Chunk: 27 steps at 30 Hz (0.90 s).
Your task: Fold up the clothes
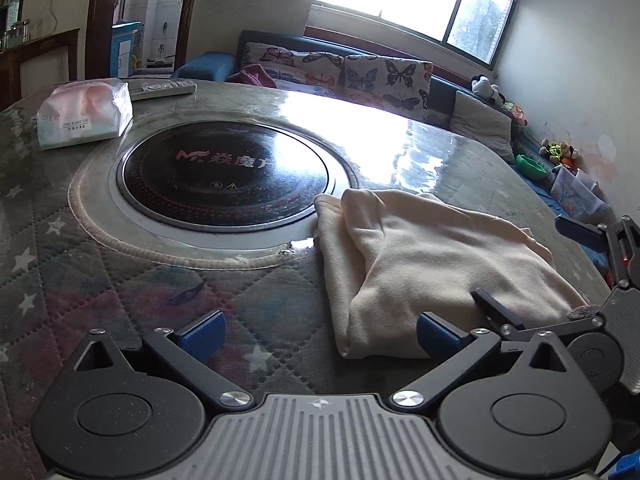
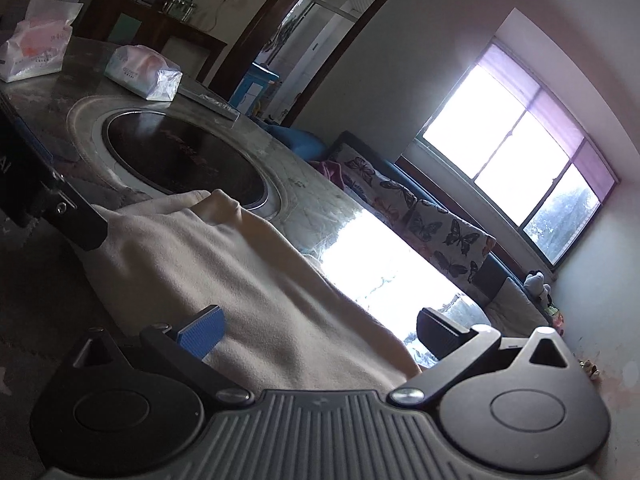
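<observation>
Table bearing cream garment, partly folded, beside cooktop. Left gripper open at its near corner; right gripper open, apparently straddling it. Risk: pinching one layer undoes the fold.

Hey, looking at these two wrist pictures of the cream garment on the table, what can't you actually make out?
- What kind of clothing the cream garment is: bunched and folded in both views.
- Its near edge: right wrist view, hidden behind the right gripper body.
- Small print on the tissue pack: left wrist view, too small.
- Outdoors through the window: washed out by glare.
- The left gripper: open, touching nothing.
</observation>
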Available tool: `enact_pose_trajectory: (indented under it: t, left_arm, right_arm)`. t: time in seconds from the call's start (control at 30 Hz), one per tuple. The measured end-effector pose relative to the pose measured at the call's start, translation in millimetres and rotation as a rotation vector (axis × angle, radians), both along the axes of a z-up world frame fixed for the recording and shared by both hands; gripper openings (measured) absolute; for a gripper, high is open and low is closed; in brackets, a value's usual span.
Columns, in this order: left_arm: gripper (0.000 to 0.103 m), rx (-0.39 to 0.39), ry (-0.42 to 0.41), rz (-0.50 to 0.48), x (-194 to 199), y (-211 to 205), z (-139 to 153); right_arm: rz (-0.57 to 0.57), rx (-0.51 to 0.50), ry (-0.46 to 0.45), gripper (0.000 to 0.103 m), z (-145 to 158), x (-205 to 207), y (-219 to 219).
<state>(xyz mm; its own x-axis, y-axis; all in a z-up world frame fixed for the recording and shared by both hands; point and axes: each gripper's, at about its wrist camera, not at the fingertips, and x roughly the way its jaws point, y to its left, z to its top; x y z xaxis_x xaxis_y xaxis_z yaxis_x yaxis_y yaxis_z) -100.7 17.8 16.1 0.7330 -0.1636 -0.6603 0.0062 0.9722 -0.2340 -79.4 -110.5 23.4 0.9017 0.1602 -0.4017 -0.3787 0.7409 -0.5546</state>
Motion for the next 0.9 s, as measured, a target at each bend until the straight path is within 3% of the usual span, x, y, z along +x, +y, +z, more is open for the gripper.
enact_pose_trajectory:
  t: [0.2,0.47,0.67,0.9]
  left_arm:
    - [0.103,-0.012,0.001,0.007,0,4,1]
    - [0.103,-0.012,-0.010,0.029,-1,12,4]
    - [0.103,-0.012,-0.009,0.043,-2,18,6]
    - [0.103,-0.009,-0.002,0.070,1,26,7]
  right_arm:
    - [0.050,0.016,0.035,0.103,-1,-4,11]
    - [0.077,0.029,0.015,0.103,5,-4,23]
    - [0.129,0.036,0.079,0.103,-3,0,34]
    - [0.169,0.055,0.083,0.103,7,-10,32]
